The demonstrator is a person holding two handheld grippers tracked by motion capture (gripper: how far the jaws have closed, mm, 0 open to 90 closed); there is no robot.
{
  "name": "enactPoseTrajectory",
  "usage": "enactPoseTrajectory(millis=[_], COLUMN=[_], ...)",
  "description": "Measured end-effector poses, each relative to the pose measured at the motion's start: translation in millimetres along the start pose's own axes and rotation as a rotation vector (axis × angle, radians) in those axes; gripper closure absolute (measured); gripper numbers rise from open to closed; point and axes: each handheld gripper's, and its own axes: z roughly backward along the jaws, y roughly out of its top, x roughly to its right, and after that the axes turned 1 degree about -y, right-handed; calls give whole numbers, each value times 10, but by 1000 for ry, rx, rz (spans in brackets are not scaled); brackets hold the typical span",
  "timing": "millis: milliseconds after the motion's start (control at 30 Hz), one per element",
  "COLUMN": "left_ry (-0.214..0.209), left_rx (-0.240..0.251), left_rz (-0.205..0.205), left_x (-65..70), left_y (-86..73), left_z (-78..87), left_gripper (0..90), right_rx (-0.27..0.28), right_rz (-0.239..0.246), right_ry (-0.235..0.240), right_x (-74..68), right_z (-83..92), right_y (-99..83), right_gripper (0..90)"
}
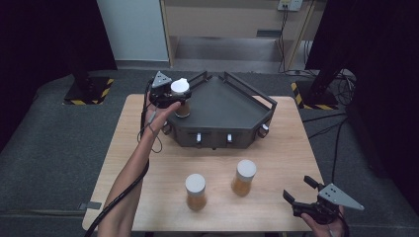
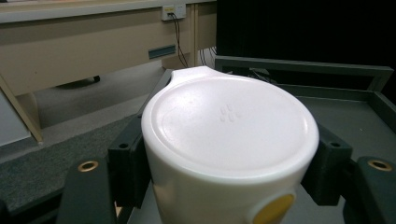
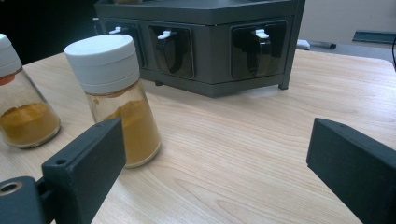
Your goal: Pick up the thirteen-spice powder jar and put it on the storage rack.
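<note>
White lid (image 2: pixel 229 126): embossed dots, no readable writing.

The right tool (image 3: pixel 219 172) gapes over bare table (image 3: pixel 243 154); two spice jars (image 3: pixel 114 93) stand beyond its left jaw, a rack (image 3: pixel 205 42) ahead.

The high view is dim and soft, its corners falling to near black, while the wooden table (image 1: pixel 276 148) is evenly lit from above with only faint shadows beside the jars. In the left gripper view the white lid (image 2: pixel 229 126) is bright and slightly glary, its near edge blurred. The right gripper view is clearest, though the near jaws are out of focus.
</note>
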Motion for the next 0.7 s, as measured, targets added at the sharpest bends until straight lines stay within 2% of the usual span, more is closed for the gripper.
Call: enactPoseTrajectory(millis=[400, 533, 700], left_ry=[0, 8, -6], left_rx=[6, 21, 48], left_rz=[-8, -13, -6], left_x=[4, 37, 43], left_y=[-12, 31, 109], left_z=[16, 39, 92], left_gripper=[286, 193, 92], right_rx=[0, 0, -1], right_rz=[-1, -3, -3], right_ry=[3, 3, 4], right_x=[2, 2, -1], right_z=[0, -1, 2], right_y=[0, 0, 3], right_gripper=[46, 46, 46])
